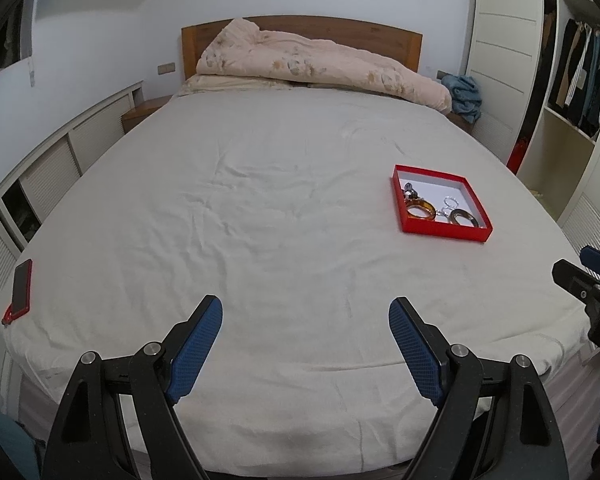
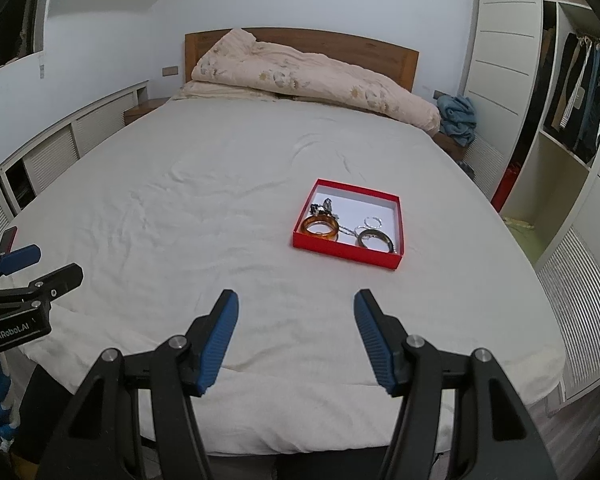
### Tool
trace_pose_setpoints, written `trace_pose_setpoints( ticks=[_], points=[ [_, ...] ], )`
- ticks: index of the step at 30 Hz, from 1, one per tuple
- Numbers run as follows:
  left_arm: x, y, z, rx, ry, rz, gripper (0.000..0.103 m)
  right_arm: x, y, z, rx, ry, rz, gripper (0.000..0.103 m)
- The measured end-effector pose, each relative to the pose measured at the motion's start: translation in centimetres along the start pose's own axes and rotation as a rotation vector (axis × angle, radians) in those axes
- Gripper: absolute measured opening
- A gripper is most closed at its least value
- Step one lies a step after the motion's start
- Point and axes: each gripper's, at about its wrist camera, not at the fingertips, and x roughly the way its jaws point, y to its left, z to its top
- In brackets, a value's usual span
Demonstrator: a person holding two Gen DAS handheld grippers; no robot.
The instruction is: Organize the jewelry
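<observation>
A shallow red box [image 2: 346, 253] [image 1: 444, 233] sits on the white bed sheet, right of centre. Inside it lie an amber bangle [image 2: 321, 227] [image 1: 420, 209], a dark bangle [image 2: 375, 239] [image 1: 466, 217], a thin silver ring or bracelet [image 2: 373, 222] [image 1: 451, 202] and a tangle of silver and dark pieces [image 2: 323, 207] [image 1: 410, 190]. My left gripper [image 1: 306, 312] is open and empty above the near edge of the bed. My right gripper [image 2: 296, 304] is open and empty, short of the box. Each gripper shows at the edge of the other's view [image 1: 588, 276] [image 2: 20, 276].
A phone in a red case [image 1: 20, 289] lies at the bed's near left edge. A rolled floral quilt [image 2: 312, 76] lies along the wooden headboard [image 2: 364, 50]. Blue cloth [image 2: 456, 118] sits on the right nightstand. An open wardrobe [image 2: 572, 100] stands right, low cabinets [image 2: 60, 144] left.
</observation>
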Motion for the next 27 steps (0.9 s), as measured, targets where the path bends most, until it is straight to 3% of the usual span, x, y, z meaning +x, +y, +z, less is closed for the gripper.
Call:
trace_pose_setpoints(
  ticks=[9, 18, 27],
  points=[
    [0.9, 0.9, -0.1, 0.010, 0.000, -0.024, 0.084, 0.4, 1.0, -0.1, 0.009, 0.025, -0.032, 0.058],
    [1.7, 2.2, -1.0, 0.053, 0.012, 0.025, 0.084, 0.6, 2.1, -0.6, 0.051, 0.038, 0.001, 0.058],
    [1.6, 3.0, -1.6, 0.039, 0.005, 0.009, 0.084, 0.6, 3.0, -1.1, 0.040, 0.051, -0.014, 0.058]
  ],
)
